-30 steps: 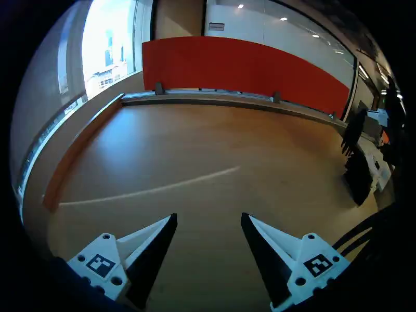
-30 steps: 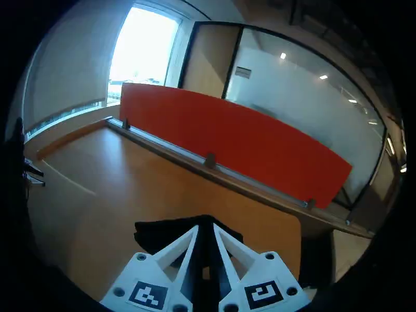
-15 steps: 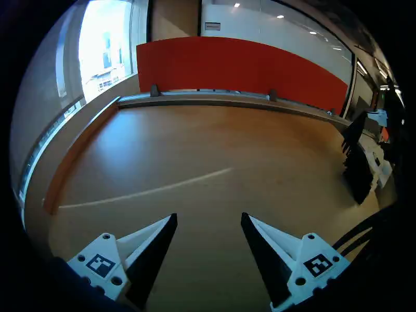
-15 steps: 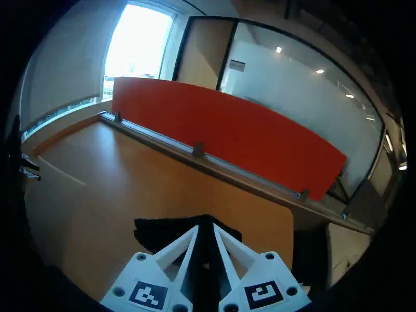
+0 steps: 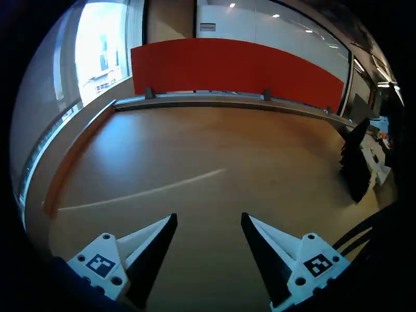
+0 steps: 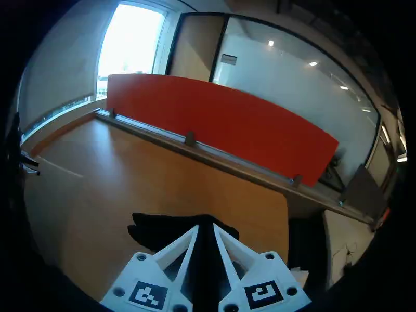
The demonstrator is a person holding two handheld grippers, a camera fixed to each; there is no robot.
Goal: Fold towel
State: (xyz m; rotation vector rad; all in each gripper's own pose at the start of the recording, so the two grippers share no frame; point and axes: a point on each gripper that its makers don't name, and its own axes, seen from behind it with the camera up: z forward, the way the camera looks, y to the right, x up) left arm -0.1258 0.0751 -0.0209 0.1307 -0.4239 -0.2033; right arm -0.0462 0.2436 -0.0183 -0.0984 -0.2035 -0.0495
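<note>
A black towel point(image 6: 156, 234) hangs from my right gripper point(image 6: 205, 228), whose jaws are closed on a bunched part of it just above the wooden table point(image 6: 130, 182). In the left gripper view the same towel point(image 5: 356, 166) appears at the far right as a dark upright drape, with white parts of the right gripper point(image 5: 377, 156) behind it. My left gripper point(image 5: 208, 216) is open and low over the bare table point(image 5: 208, 145), nothing between its fingers, well left of the towel.
A red divider panel point(image 5: 234, 65) on a metal rail runs along the table's far edge. A bright window point(image 5: 99, 52) and a raised wooden ledge point(image 5: 73, 151) line the left side. Past the table's right end point(image 6: 286, 218) lie a dark gap and pale clutter.
The right gripper has shifted a little with the towel, and the towel's drape in the left gripper view now stands taller and narrower. The left gripper has barely moved.
</note>
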